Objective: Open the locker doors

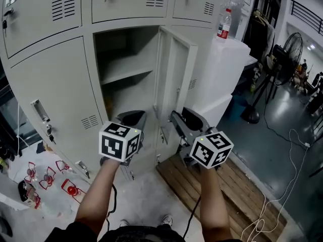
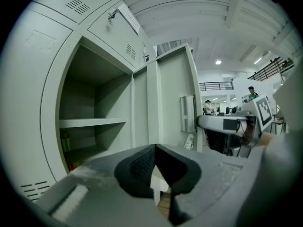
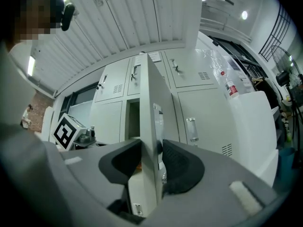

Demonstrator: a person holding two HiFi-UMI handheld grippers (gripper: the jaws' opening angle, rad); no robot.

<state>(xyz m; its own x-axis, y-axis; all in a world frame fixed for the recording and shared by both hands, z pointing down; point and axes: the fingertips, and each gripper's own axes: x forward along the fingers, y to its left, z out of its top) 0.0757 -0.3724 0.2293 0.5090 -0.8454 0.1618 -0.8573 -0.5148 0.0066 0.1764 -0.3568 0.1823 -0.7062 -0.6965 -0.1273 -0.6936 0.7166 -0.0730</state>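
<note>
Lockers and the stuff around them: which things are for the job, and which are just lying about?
For the job:
open door, pinched by the right gripper
left gripper, fingers together, empty
closed door beside it

Just lying about:
water bottle
fan
wooden pallet

Bottle [image 1: 224,24] atop white box [image 1: 230,64]; fan [image 1: 291,47] right; wooden pallet [image 1: 243,186] on floor.
</note>
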